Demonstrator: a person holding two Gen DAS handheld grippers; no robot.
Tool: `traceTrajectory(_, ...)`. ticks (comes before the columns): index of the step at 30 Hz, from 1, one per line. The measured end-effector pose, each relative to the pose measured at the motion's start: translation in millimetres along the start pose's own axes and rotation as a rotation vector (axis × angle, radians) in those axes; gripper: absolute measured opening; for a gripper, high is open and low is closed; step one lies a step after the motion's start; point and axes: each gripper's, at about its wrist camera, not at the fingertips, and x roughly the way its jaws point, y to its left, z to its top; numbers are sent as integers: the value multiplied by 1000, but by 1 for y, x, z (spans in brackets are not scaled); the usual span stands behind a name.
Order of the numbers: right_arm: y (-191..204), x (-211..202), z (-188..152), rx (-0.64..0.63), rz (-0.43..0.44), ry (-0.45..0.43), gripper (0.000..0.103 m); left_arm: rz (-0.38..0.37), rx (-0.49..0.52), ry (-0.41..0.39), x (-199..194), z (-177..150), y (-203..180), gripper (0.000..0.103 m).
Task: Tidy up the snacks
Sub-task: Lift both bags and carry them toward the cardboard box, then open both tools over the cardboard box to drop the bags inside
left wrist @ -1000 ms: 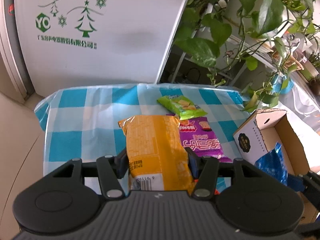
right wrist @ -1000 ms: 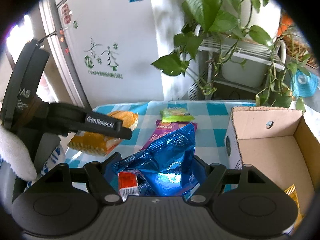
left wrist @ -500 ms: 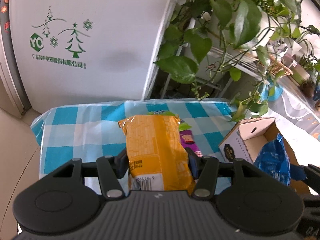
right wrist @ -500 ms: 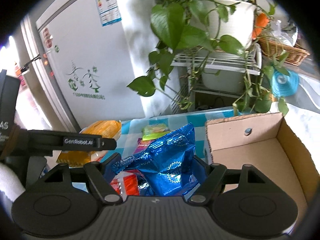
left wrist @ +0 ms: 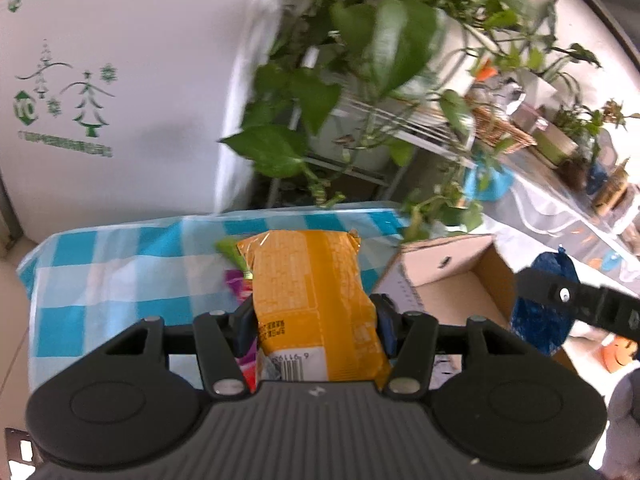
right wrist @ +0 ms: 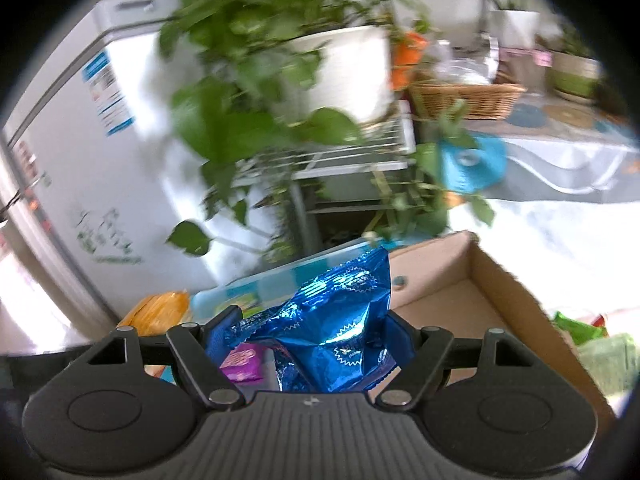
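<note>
My left gripper (left wrist: 312, 312) is shut on an orange snack pack (left wrist: 312, 288), held above the blue-and-white checked tablecloth (left wrist: 112, 280). A green pack (left wrist: 228, 246) and a purple pack (left wrist: 236, 282) peek out behind it on the cloth. My right gripper (right wrist: 310, 332) is shut on a shiny blue foil pack (right wrist: 332, 320), raised at the left edge of the open cardboard box (right wrist: 472, 304). In the left wrist view the box (left wrist: 452, 276) stands to the right, with the blue pack (left wrist: 544, 304) and a right finger (left wrist: 580, 304) over its right side.
A white appliance (left wrist: 120, 80) with a green tree logo stands behind the table. Leafy potted plants (left wrist: 380, 40) on a wire rack hang over the table's far right. A wicker basket (right wrist: 464, 96) and a covered table (right wrist: 560, 160) lie further right.
Both grippers have risen and swung right with their packs. The blue pack has moved from the cloth to the box's edge. The right view has rolled.
</note>
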Motion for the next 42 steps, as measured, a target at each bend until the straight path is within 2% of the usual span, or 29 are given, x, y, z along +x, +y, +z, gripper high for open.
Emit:
traceTrajectory(8, -37, -5, 1, 144, -116, 5, 81, -131, 47, -14, 7, -3, -37, 55)
traceTrajectory(19, -56, -14, 2, 212, -220, -39, 81, -290, 79, -27, 21, -7, -80, 56)
traceTrajectory(30, -72, -19, 1, 288, -284, -56, 82, -380, 84, 8, 43, -18, -105, 56)
traceTrajectory(32, -74, -18, 0, 303, -292, -52, 83, -392, 92, -4, 46, -21, -110, 66)
traceTrajectory(34, -76, -16, 0, 316, -300, -48, 84, -402, 80, 7, 46, -22, -113, 85)
traceTrajectory(37, -79, -16, -1, 336, -298, -44, 92, -419, 54, 3, 40, -19, -111, 89)
traceTrajectory(42, -77, -17, -1, 335, -276, -41, 93, -363, 38, 9, 32, -9, -99, 91)
